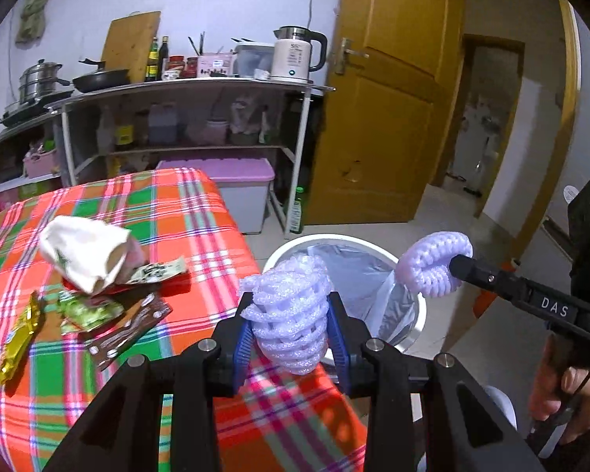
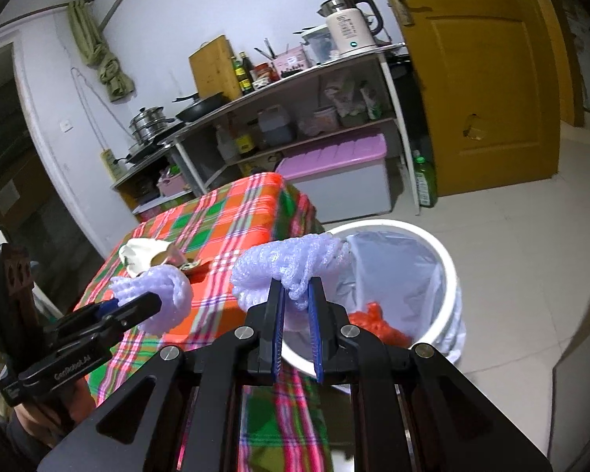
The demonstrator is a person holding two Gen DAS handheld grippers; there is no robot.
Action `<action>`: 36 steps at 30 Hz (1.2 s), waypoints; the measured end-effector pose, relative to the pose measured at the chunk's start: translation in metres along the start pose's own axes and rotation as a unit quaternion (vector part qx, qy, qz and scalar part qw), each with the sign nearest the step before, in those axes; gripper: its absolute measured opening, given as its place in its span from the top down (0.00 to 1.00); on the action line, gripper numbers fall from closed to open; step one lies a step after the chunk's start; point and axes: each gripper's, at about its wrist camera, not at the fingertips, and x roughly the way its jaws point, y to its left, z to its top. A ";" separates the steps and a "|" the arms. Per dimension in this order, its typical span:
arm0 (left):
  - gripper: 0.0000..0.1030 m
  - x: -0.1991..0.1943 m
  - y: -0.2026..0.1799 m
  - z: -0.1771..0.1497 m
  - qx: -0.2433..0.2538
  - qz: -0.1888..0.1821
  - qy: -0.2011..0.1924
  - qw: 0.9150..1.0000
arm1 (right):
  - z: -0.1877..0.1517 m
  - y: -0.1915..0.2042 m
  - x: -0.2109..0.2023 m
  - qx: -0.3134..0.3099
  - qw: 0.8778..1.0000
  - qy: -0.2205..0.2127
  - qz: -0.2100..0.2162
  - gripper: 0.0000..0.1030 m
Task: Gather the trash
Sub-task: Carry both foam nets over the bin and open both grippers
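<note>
- Left gripper [image 1: 291, 328]: its blue pads pinch a white foam mesh fruit sleeve [image 1: 289, 310] at its bulging middle. The netting squashes visibly between the jaws and spills out above and below them.
- Right gripper [image 2: 298, 310]: jaws drawn close, nipping a second white foam net sleeve [image 2: 291, 265] by a gathered fold. Most of the sleeve drapes out toward ten o'clock of the pads.
- Handling, as I judge it: both sleeves look featherlight, spongy and springy. They crush rather than slip and won't break, so a pinch anywhere through the bulk holds. The open mesh may cling to the ribbed pads on release.
- From the left wrist view, the left sleeve sits dead centre between the fingers. The right gripper's sleeve [image 1: 436, 263] hangs at two o'clock, over the bin.
- The white round plastic bin with a clear liner bag [image 1: 346, 242] stands on the floor just past the table edge, at one o'clock of the left jaws. From the right wrist it lies at two o'clock, with red crumpled trash [image 2: 377, 324] already inside.
- Out at nine to ten o'clock of the left jaws, on the orange-green plaid tablecloth [image 1: 185, 204], more remains: a crumpled cream paper bag [image 1: 84, 253], a gold foil wrapper [image 1: 17, 340], a green snack packet [image 1: 86, 310] and a brown sachet [image 1: 129, 328].
- Neither sleeve is in the bin yet.
</note>
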 end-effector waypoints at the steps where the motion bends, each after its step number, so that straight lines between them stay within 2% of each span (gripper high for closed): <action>1: 0.66 0.003 -0.001 0.002 0.000 -0.002 0.001 1.000 | 0.000 -0.002 0.001 0.002 1.000 0.000 -0.002 0.88; 16: 0.65 0.056 -0.017 0.013 0.008 -0.017 0.038 0.999 | -0.002 -0.040 0.023 0.024 0.999 0.021 -0.026 0.88; 31: 0.64 0.105 -0.024 0.015 0.011 -0.028 0.079 0.996 | -0.007 -0.066 0.062 0.041 0.996 0.065 -0.042 0.87; 36: 0.61 0.125 -0.024 0.014 0.005 -0.034 0.105 0.994 | -0.008 -0.070 0.071 0.039 0.995 0.076 -0.053 0.85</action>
